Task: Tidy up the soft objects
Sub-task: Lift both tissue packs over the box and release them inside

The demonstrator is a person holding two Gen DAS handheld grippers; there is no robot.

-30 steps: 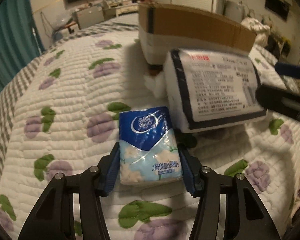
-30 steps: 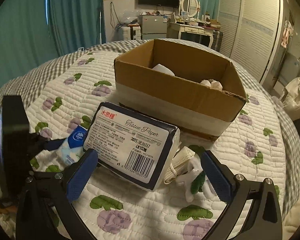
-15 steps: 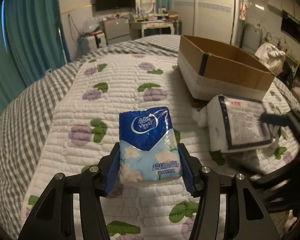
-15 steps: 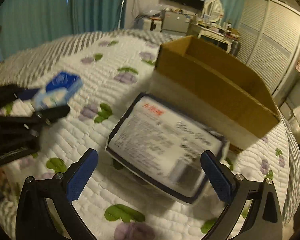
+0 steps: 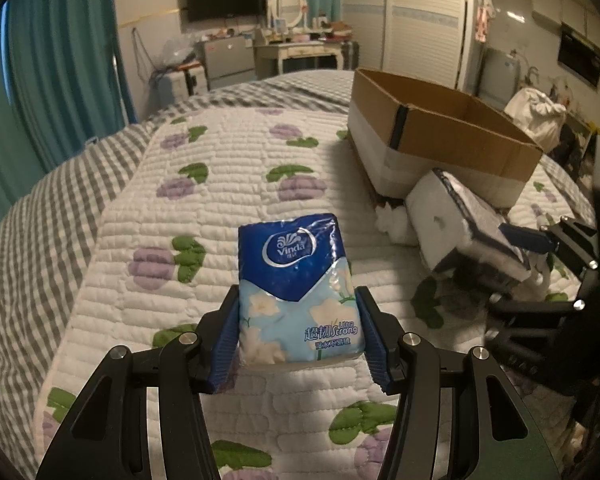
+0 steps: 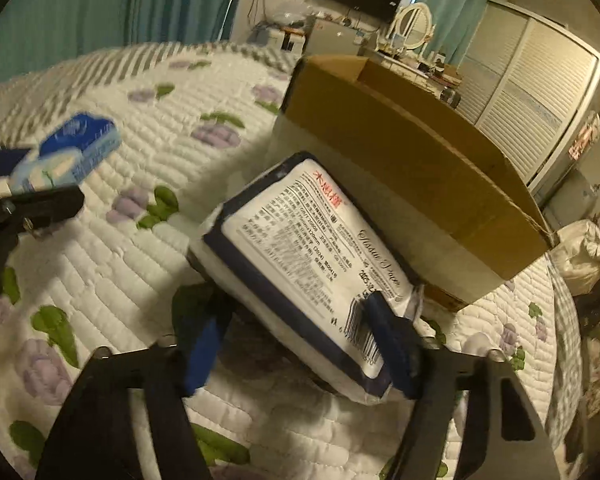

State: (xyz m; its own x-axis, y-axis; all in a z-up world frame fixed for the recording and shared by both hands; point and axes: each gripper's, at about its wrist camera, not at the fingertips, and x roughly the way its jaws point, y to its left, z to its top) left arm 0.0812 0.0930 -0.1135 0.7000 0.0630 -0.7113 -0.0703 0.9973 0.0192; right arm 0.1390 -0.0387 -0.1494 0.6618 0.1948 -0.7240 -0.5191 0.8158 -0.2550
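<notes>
Gripping the small blue tissue pack (image 5: pixel 298 294) between its two blue pads, our left gripper (image 5: pixel 300 344) holds it clear above the quilt (image 5: pixel 220 184), with the pack standing upright in the jaws and its dark blue end pointing away from us. In the right wrist view the same pack (image 6: pixel 70 148) shows at the far left, well apart from the rest.

Our right gripper (image 6: pixel 300 340) has just been closing its jaws around the large white tissue package (image 6: pixel 300 256). That package sits between the pads, tilted, its near end raised off the quilt; the right pad presses on its barcode corner, while the left pad lies at its underside, where blur keeps us from seeing the contact clearly. We read it as clamped on the package.

The package's far end lies just beside the near wall of the cardboard box (image 6: pixel 412 176), which stands open on the quilt. In the left wrist view the package (image 5: pixel 456 220) is at the right, in front of the box (image 5: pixel 440 136), with something white and fluffy (image 5: pixel 392 218) just to its left.
</notes>
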